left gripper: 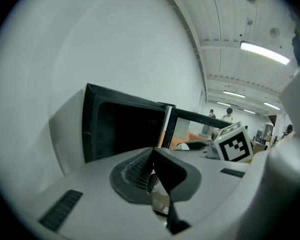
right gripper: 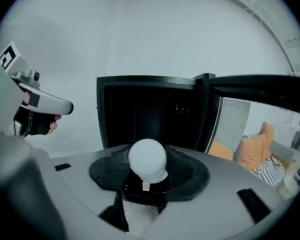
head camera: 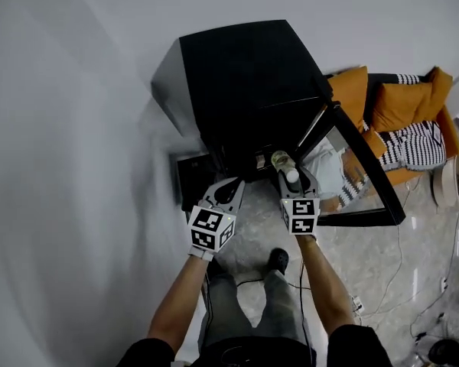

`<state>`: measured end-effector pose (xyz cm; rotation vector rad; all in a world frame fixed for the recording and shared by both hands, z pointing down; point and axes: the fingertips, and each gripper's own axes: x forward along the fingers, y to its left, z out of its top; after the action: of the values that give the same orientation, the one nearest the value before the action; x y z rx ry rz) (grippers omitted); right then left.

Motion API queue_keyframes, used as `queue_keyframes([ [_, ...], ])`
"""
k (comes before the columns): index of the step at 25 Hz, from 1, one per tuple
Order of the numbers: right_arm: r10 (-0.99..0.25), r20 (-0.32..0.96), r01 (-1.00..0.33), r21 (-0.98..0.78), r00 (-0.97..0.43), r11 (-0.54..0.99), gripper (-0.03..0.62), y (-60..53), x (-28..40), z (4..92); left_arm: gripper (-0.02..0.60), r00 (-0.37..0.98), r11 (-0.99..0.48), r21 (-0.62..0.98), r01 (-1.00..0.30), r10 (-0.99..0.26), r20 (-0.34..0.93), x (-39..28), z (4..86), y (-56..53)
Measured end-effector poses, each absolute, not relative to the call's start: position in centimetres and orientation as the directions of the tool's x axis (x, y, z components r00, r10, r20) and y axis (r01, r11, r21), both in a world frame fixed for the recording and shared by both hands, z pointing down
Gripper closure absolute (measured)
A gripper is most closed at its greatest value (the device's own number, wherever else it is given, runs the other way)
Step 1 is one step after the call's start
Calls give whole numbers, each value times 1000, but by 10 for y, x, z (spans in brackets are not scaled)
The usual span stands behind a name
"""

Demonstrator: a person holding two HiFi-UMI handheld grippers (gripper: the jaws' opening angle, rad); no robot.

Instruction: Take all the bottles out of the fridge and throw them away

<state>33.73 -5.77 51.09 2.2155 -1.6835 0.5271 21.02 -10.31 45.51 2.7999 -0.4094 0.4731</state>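
A black fridge (head camera: 245, 75) stands against the white wall, its glass door (head camera: 367, 174) swung open to the right. Its dark inside (right gripper: 150, 114) shows no bottles from here. My right gripper (head camera: 291, 176) is in front of the opening, shut on a bottle (head camera: 285, 165). The bottle's round white cap (right gripper: 147, 159) sticks up between the jaws. My left gripper (head camera: 228, 193) is beside it on the left, in front of the fridge (left gripper: 120, 129). Its jaws meet at the tips with nothing between them.
A sofa with orange and striped cushions (head camera: 402, 105) stands behind the open door. A dark box (head camera: 190, 178) sits low at the fridge's left. Cables (head camera: 398, 281) trail over the pale floor on the right, and a round white object (head camera: 455, 180) lies beyond them.
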Motion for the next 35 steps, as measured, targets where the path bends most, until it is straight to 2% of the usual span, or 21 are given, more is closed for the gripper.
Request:
queue_keyframes([
  [12, -910, 401, -993, -10, 107, -122, 391, -34, 276, 396, 577, 863, -860, 215, -463, -383, 329, 130, 374, -87],
  [22, -923, 376, -996, -7, -87, 91, 391, -69, 191, 364, 577, 776, -771, 172, -613, -546, 316, 51, 352, -105],
  [35, -868, 379, -939, -10, -322, 344, 391, -123, 72, 352, 577, 663, -650, 164, -742, -676, 322, -38, 345, -120],
])
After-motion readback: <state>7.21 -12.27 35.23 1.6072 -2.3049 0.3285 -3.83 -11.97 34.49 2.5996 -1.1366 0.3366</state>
